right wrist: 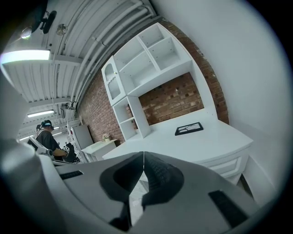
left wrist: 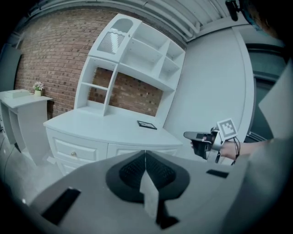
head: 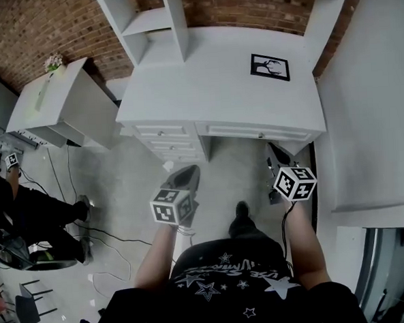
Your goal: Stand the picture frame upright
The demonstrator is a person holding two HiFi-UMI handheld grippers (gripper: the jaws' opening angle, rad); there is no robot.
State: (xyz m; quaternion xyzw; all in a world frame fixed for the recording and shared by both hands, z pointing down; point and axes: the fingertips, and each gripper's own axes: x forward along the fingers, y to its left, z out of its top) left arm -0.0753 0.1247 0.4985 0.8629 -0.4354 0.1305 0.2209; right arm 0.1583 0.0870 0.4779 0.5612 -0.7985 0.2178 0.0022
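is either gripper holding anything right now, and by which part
Nothing is held. The left gripper and right gripper are both shut and empty, short of the white desk, where the black rectangular picture frame lies flat, untouched.

We see a white desk [head: 184, 90] with drawers [head: 163, 134] standing against a brick wall [head: 37, 31] and carrying an open shelf unit [head: 173, 19]. Left of it, a small side table [head: 67, 84] bears a flower pot [head: 52, 63]. Cables [head: 101, 239] lie on the floor [head: 128, 189].
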